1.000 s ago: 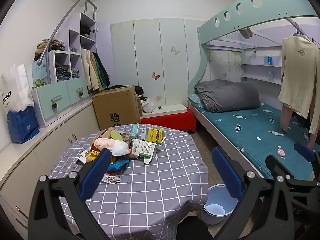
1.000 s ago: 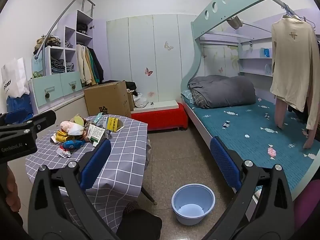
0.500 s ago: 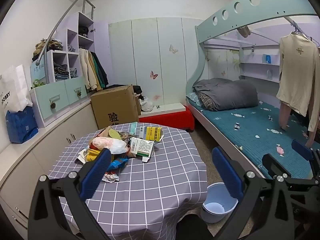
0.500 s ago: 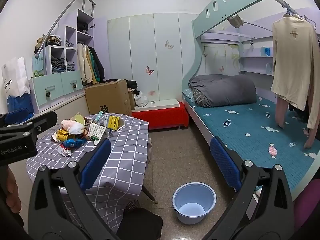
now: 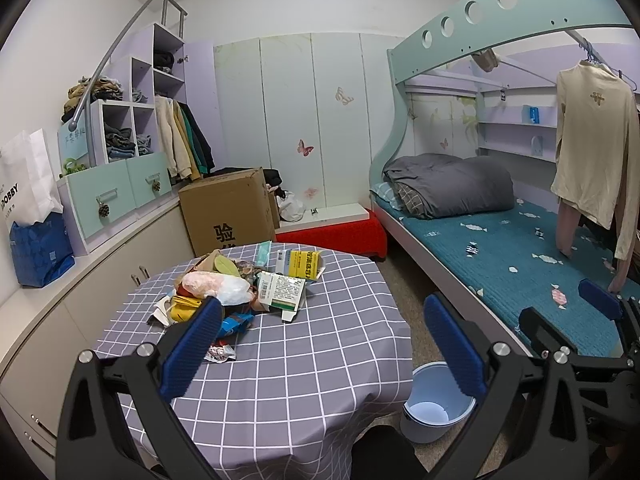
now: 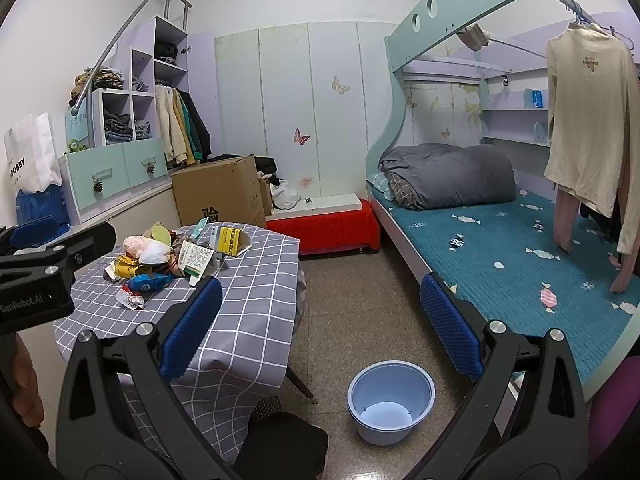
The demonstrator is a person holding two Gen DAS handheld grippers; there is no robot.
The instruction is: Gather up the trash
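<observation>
A pile of trash [image 5: 224, 292] lies on the round table with a grey checked cloth [image 5: 304, 376]: a white-and-green carton [image 5: 282, 290], a yellow box [image 5: 306, 264], a white plastic bag [image 5: 218, 285], a blue wrapper [image 5: 236, 323] and a small red-white wrapper [image 5: 219, 354]. The same trash pile [image 6: 160, 258] shows at left in the right wrist view. A light blue bin [image 6: 391, 402] stands empty on the floor beside the table; its rim [image 5: 436, 404] shows past the cloth edge. My left gripper [image 5: 320, 344] hovers open over the table's near side. My right gripper [image 6: 320, 328] is open above the floor.
A bunk bed with teal bedding [image 6: 512, 256] fills the right. A cardboard box [image 5: 228, 210] and a red bench [image 5: 332, 232] stand behind the table. Cabinets and shelves [image 5: 120, 184] run along the left wall. Clothes [image 6: 588, 120] hang at right.
Both views have drifted slightly back and up, so the table and bin sit a little lower in frame. Both grippers stay open with nothing held.
</observation>
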